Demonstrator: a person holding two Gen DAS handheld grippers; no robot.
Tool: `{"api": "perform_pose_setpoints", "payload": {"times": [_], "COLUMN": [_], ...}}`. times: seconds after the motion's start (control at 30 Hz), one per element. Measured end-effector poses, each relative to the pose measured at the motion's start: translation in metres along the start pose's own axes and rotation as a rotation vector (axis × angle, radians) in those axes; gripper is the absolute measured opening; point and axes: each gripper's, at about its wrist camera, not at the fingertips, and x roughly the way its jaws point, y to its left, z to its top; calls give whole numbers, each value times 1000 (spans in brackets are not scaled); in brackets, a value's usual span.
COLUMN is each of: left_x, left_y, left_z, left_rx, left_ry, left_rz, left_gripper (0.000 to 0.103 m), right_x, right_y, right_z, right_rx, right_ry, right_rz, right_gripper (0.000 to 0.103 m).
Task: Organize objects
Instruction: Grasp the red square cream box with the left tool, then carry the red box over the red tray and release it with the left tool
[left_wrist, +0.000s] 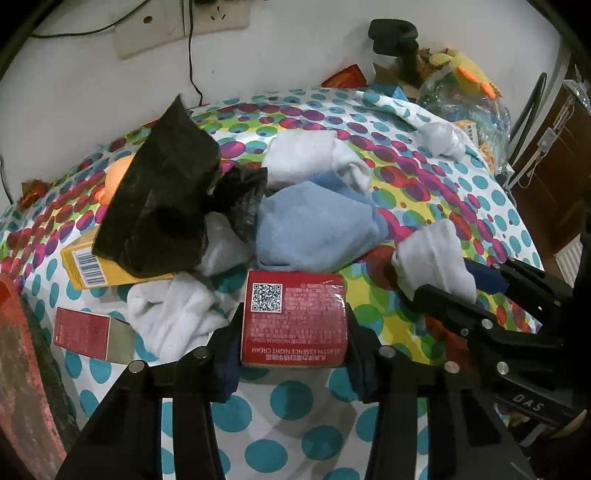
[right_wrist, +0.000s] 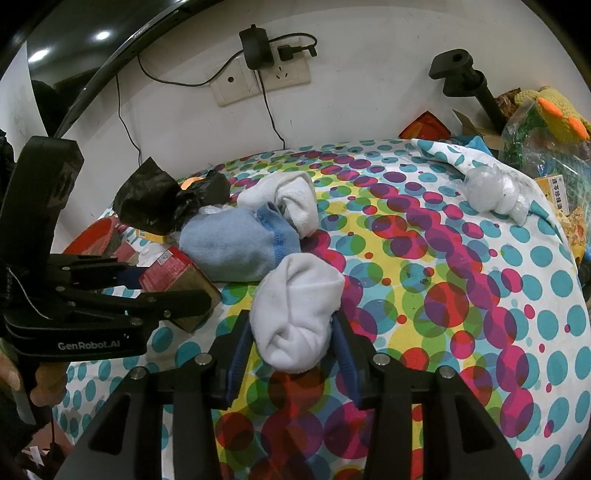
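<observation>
Counter edge: the counter (right_wrist: 461, 295), under a dotted cloth, is curving away at 3 o'clock in the right wrist view; a white wall with a socket (right_wrist: 258, 83) is closing it off at 12 o'clock
Open room: bare dotted cloth is lying from the centre out to 3 and 5 o'clock in the right wrist view; the side from 9 to 11 o'clock is crowded
Clutter: a black bag (left_wrist: 162, 199) is resting on a yellow box (left_wrist: 92, 269) at 9 o'clock in the left wrist view; a blue cloth (left_wrist: 314, 229) and a white cloth (left_wrist: 314, 158) are lying at 12 o'clock, touching each other; a second red box (left_wrist: 83, 332) is lying flat at 8 o'clock
Left claw (left_wrist: 293, 332): its pads are pressing both sides of a red cream box (left_wrist: 295, 317) sitting on the counter just below the blue cloth
Right claw (right_wrist: 293, 339): it is pinching a rolled white sock (right_wrist: 295, 314), which is bulging up between the blue pads; the sock is sitting near the blue cloth
Far corner: a plastic-wrapped white bundle (right_wrist: 495, 192) is lying at 2 o'clock, well apart from the claws
</observation>
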Motion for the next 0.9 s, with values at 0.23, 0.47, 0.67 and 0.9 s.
{"api": "perform_pose_setpoints", "payload": {"times": [0.23, 0.47, 0.67, 0.9], "left_x": [-18, -45, -70, -98], "left_y": [-3, 6, 31, 72], "left_z": [-5, -18, -36, -59], "left_rx": [0, -31, -101, -208], "left_ry": [-25, -52, -60, -55], "left_rz": [19, 78, 165, 298], "left_gripper": [42, 42, 42, 43], "right_x": [-3, -9, -23, -40], "right_y": [0, 4, 11, 21], "right_z": [0, 0, -1, 1], "right_rx": [-1, 4, -9, -17], "right_ry": [-6, -2, -23, -51], "right_rz": [-5, -9, -45, -78], "right_gripper": [43, 43, 43, 43]}}
